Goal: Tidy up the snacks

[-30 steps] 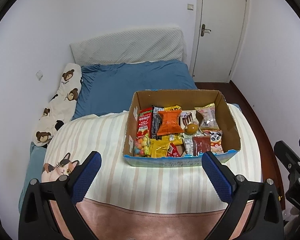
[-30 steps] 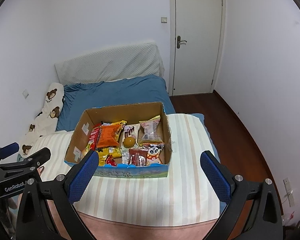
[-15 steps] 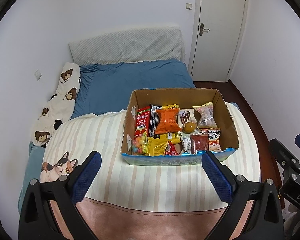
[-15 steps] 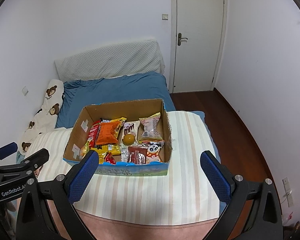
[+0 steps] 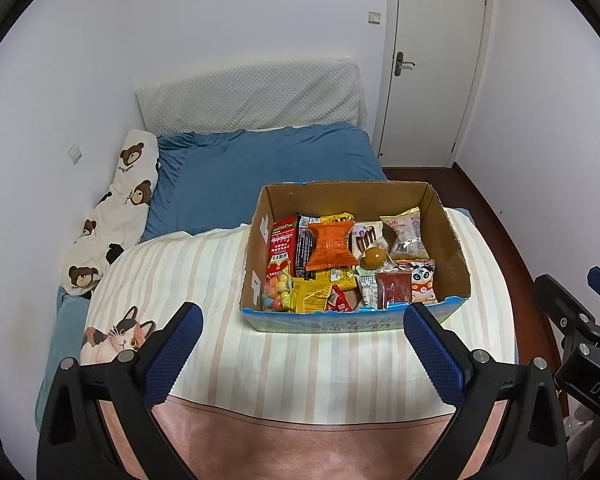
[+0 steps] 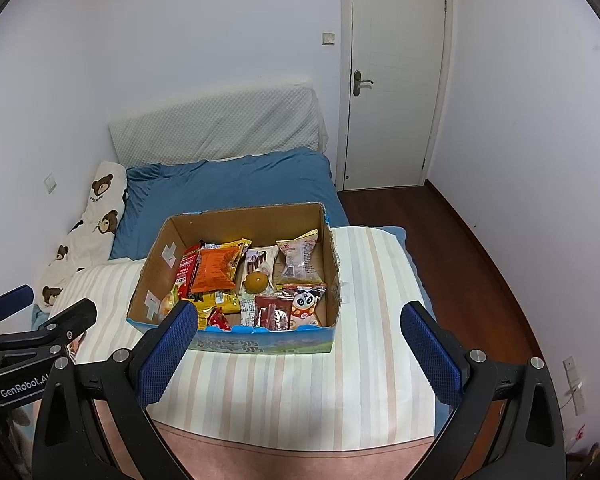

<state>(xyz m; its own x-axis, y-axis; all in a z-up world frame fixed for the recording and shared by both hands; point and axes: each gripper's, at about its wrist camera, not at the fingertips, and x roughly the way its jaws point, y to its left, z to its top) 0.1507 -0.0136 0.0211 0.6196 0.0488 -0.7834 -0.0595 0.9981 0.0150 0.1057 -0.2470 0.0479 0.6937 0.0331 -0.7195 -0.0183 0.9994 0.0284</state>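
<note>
The left gripper (image 5: pixel 302 336) hangs over the striped blanket (image 5: pixel 180 280) on the bed, jaws spread wide and empty. Beyond it sits the cardboard box (image 5: pixel 256 264) packed with snacks (image 5: pixel 332 246). The right gripper (image 6: pixel 298 334) hovers likewise, jaws wide apart and empty.

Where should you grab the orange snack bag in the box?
Probably the orange snack bag by its pinched middle, coming straight down from above: it lies flat on top of the pile, the cardboard box walls block the sides, and the waist is narrowest.
</note>
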